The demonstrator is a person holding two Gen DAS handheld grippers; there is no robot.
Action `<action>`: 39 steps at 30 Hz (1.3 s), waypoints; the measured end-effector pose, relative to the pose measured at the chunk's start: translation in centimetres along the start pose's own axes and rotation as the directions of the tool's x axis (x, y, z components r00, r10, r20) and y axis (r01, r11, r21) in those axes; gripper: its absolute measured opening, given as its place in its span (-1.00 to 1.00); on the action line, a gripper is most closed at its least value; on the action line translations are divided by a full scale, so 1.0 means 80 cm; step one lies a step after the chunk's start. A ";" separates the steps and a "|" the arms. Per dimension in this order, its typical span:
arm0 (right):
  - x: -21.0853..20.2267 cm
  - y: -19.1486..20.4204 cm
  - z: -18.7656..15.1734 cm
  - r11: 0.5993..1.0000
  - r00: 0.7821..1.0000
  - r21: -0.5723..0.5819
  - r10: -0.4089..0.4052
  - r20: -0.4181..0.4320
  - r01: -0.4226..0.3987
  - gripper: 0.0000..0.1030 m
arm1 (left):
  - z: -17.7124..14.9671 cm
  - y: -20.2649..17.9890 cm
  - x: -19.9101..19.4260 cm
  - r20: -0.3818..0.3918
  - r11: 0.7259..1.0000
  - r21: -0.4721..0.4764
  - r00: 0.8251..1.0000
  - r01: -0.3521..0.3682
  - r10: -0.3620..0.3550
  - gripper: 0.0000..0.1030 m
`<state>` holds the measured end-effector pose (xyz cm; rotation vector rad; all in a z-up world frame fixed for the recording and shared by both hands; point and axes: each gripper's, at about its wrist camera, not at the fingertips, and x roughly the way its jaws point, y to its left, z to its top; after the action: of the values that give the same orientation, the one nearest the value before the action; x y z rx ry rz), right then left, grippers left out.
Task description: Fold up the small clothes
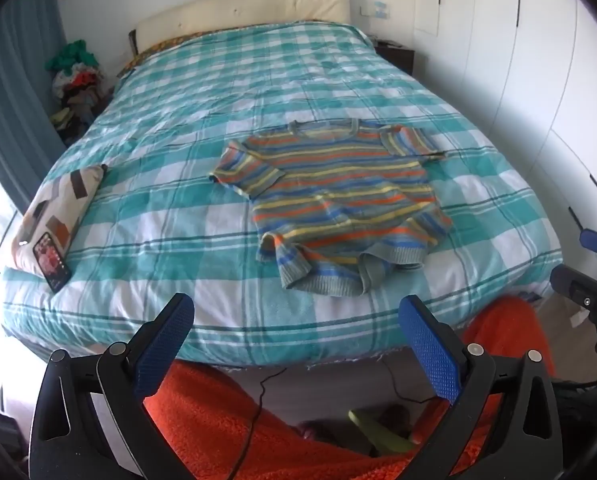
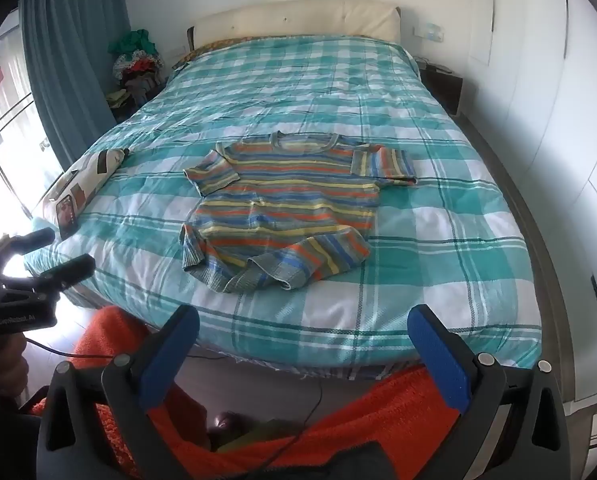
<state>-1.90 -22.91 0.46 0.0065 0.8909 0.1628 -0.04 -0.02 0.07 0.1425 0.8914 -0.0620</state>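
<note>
A small striped knit sweater point(image 1: 338, 196) in blue, orange, yellow and grey lies spread on the bed, collar away from me, both short sleeves out, its bottom hem rumpled and folded over. It also shows in the right wrist view point(image 2: 286, 208). My left gripper point(image 1: 298, 316) is open and empty, held off the bed's near edge, short of the hem. My right gripper point(image 2: 306, 320) is open and empty, also off the near edge. The left gripper shows at the left of the right wrist view point(image 2: 58, 256).
The bed has a teal and white checked cover point(image 1: 178, 220). A patterned pillow point(image 1: 54, 208) with a phone point(image 1: 51, 260) on it lies at the near left corner. A clothes pile point(image 1: 76, 80) stands far left. White wardrobes point(image 2: 558, 120) line the right. An orange blanket point(image 1: 218, 420) lies below.
</note>
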 end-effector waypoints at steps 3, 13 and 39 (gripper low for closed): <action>0.000 0.001 0.000 1.000 1.000 -0.004 0.000 0.000 0.000 0.99 | 0.000 -0.004 -0.005 0.009 1.000 -0.009 1.000 -0.007 0.007 0.99; -0.002 0.006 0.002 1.000 1.000 -0.003 0.011 0.011 -0.011 0.99 | -0.003 0.006 0.006 -0.016 1.000 -0.020 1.000 0.002 -0.002 0.99; 0.010 0.015 0.001 1.000 1.000 -0.006 0.024 -0.002 -0.024 0.99 | -0.007 0.008 0.019 -0.041 0.999 -0.026 0.999 -0.019 0.018 0.99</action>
<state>-1.54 -21.58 -0.02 0.0117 0.8928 0.1874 0.56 0.72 -1.41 0.1274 0.9316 -0.0304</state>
